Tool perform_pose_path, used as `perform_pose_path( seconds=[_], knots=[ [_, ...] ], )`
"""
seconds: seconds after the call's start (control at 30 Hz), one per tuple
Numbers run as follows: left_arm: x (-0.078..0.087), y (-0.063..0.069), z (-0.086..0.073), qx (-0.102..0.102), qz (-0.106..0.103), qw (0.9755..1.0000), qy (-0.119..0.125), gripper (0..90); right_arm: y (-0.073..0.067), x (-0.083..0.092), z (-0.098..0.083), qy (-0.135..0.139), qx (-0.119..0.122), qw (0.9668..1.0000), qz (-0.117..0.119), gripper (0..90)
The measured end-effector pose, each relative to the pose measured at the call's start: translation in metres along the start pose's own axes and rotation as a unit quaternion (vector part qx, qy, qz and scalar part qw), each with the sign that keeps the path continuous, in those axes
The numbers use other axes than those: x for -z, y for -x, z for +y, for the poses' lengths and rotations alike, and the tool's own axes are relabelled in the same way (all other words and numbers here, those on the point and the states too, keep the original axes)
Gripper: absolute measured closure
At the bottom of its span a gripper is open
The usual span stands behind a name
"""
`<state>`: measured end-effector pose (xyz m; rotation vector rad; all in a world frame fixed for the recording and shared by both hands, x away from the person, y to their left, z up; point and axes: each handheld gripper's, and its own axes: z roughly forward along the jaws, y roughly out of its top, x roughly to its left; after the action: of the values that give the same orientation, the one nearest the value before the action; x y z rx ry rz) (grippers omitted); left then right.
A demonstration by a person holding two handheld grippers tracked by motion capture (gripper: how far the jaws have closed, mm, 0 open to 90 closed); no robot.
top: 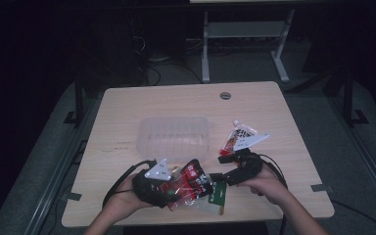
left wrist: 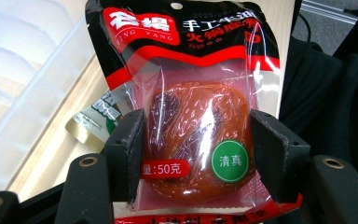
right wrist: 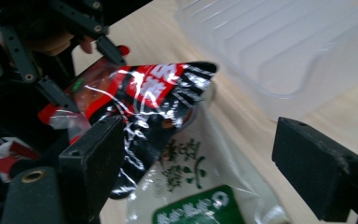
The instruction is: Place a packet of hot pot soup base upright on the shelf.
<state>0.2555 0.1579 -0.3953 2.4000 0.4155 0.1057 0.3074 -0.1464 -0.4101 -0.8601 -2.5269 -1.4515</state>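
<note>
- Gripping the red-and-black packet (left wrist: 196,135), the left gripper (left wrist: 198,154) has its jaws clenched on both sides, above the table's (top: 127,107) near edge.
- Right gripper (right wrist: 205,163) jaws stand released, beside a green-labelled clear packet (right wrist: 200,200).

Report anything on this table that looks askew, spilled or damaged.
Nothing spilled or torn. The red-and-black sauce packet sits pinched between the left gripper jaws, its film creased. The green-labelled clear pouch lies partly under it, overhanging the wooden table edge.
</note>
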Motion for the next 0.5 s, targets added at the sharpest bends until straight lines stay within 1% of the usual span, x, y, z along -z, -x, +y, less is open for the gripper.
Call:
perform_pose_path(
  seconds=[0.07, 0.1, 0.13, 0.17, 0.2, 0.27, 0.3, 0.4, 0.43, 0.5],
  knots=[
    [0.000, 0.000, 0.000, 0.000, 0.000, 1.0000, 0.001, 40.0, -0.001, -0.006, 0.000, -0.003, -0.002, 0.9999, 0.013, 18.1],
    [0.001, 0.000, 0.001, -0.004, 0.002, 1.0000, 0.002, 40.0, -0.002, -0.009, 0.001, -0.005, -0.004, 0.9998, 0.020, 18.3],
    [0.001, 0.001, 0.001, 0.000, 0.003, 1.0000, 0.008, 39.9, -0.002, -0.012, 0.002, -0.006, -0.004, 0.9996, 0.027, 18.9],
    [0.001, 0.001, 0.001, -0.004, 0.006, 0.9999, 0.011, 40.0, -0.002, -0.015, 0.002, -0.007, -0.003, 0.9994, 0.033, 19.5],
    [0.001, 0.001, 0.001, -0.004, 0.006, 0.9999, 0.011, 40.0, -0.003, -0.018, 0.003, -0.009, -0.007, 0.9991, 0.041, 19.7],
    [0.002, 0.002, 0.002, -0.009, 0.007, 0.9999, 0.013, 40.0, -0.003, -0.024, 0.004, -0.013, -0.008, 0.9985, 0.052, 20.8],
    [0.003, 0.002, 0.002, -0.017, 0.008, 0.9998, 0.010, 40.0, -0.004, -0.027, 0.005, -0.015, -0.008, 0.9983, 0.055, 21.1],
    [0.003, 0.002, 0.002, -0.021, 0.010, 0.9997, 0.012, 40.0, -0.006, -0.035, 0.007, -0.021, -0.007, 0.9970, 0.074, 22.9],
    [0.002, 0.003, 0.002, -0.028, 0.012, 0.9995, 0.009, 39.9, -0.007, -0.037, 0.007, -0.019, -0.007, 0.9968, 0.078, 23.7],
    [0.001, 0.004, 0.002, -0.032, 0.011, 0.9994, 0.011, 40.0, -0.007, -0.040, 0.008, -0.020, -0.011, 0.9959, 0.087, 25.7]
  ],
)
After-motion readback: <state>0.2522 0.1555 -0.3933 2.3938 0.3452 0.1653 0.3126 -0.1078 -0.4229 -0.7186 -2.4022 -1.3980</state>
